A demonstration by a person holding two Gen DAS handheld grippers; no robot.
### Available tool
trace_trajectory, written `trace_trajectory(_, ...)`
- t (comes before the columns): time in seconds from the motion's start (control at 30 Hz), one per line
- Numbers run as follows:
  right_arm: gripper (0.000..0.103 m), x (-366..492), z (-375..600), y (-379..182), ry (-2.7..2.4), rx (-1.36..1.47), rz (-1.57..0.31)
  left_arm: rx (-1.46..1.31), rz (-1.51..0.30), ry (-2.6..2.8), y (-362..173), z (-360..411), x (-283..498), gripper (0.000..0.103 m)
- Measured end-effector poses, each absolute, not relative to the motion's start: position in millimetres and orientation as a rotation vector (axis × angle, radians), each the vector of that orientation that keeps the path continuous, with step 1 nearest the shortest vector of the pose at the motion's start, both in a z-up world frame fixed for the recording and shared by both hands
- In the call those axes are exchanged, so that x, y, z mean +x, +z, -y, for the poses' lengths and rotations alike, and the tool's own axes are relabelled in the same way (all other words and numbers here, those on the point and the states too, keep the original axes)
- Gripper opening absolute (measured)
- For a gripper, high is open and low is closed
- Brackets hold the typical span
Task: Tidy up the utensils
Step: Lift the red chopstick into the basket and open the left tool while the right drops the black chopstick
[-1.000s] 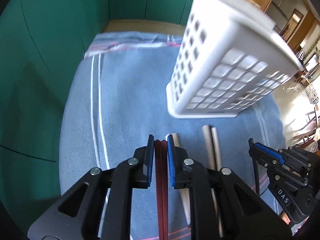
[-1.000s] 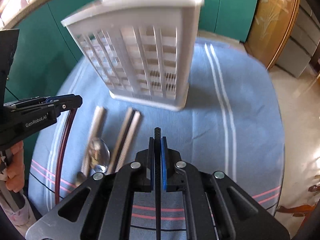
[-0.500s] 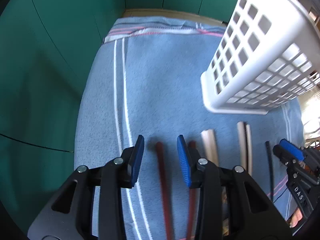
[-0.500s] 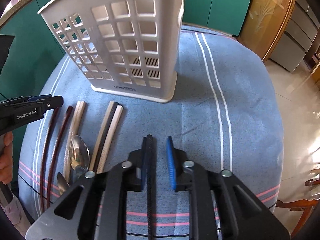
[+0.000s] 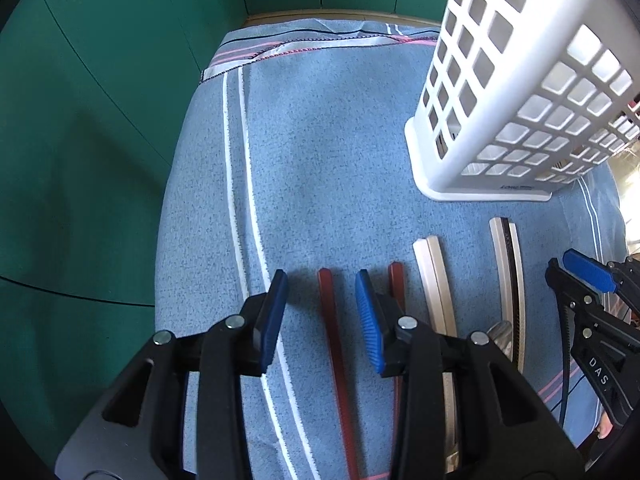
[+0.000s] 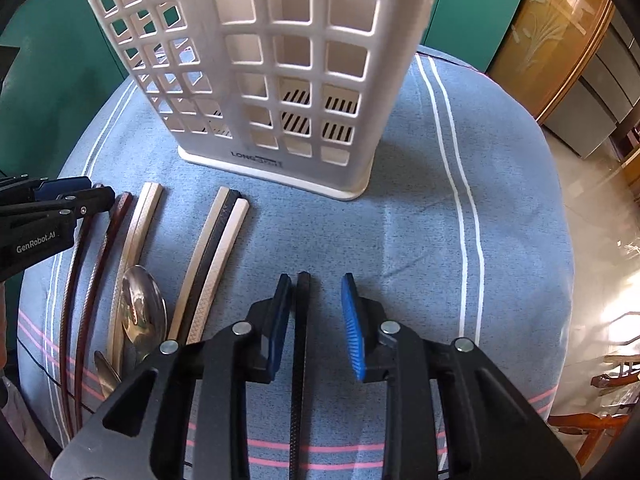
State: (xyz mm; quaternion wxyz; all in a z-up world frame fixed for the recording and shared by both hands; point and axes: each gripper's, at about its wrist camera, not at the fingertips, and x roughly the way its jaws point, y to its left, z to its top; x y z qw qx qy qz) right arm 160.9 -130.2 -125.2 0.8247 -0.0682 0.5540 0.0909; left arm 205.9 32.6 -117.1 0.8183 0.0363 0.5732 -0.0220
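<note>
Black chopstick point(image 6: 301, 320): thin, textured — tip toward white basket point(image 6: 280, 80).
Right gripper point(image 6: 314, 300): opening, pads clear.
Left gripper point(image 5: 320, 300): apart — astride red chopstick point(image 5: 332, 320).

Left gripper point(image 5: 320, 312) jaws apart over a red chopstick point(image 5: 334, 344) on blue cloth point(image 5: 320, 160); white basket point(image 5: 520, 100) far right.

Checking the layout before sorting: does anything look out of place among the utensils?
Mostly tidy: chopsticks lie in parallel rows before the upright basket. One oddity: a spoon lies on the pale chopsticks, and one black chopstick sits apart from the rest.
</note>
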Motion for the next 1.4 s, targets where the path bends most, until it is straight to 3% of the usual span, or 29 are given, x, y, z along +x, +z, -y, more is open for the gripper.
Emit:
trace_trajectory(0.07,0.013,159.0,125.9,-124.9,0.232,-0.140,-1.185,0.081,-1.214,-0.061,-117.9,-30.2,206.5,0.026)
trace_trajectory(0.1,0.008,157.4,125.2,-123.8,0.243,-0.139,-1.187,0.077,-1.211,-0.070,-118.4,-29.2,208.0,0.012)
trace_trajectory(0.13,0.007,155.7,123.7,-122.8,0.251,-0.132,-1.189,0.077,-1.209,-0.071,-117.9,-27.9,206.5,0.008)
trace_trajectory(0.3,0.007,140.3,129.0,-99.7,0.277,-0.074,-1.130,0.030,-1.148,-0.088,-98.8,-26.0,195.7,0.006)
trace_trajectory(0.67,0.007,51.7,175.0,62.8,0.335,-0.015,-0.758,-0.033,-0.724,-0.178,51.0,-15.0,100.5,0.006)
trace_trajectory(0.87,0.007,26.2,197.3,123.5,0.371,0.057,-0.582,-0.061,-0.564,-0.187,117.8,-15.3,83.0,0.006)
trace_trajectory(1.17,0.007,79.0,194.6,211.2,0.340,0.091,-0.391,-0.125,-0.369,-0.060,221.4,-15.7,110.7,0.006)
trace_trajectory(1.4,0.007,131.2,198.5,213.5,0.250,0.127,-0.349,-0.203,-0.300,-0.031,219.2,-13.9,155.4,0.006)
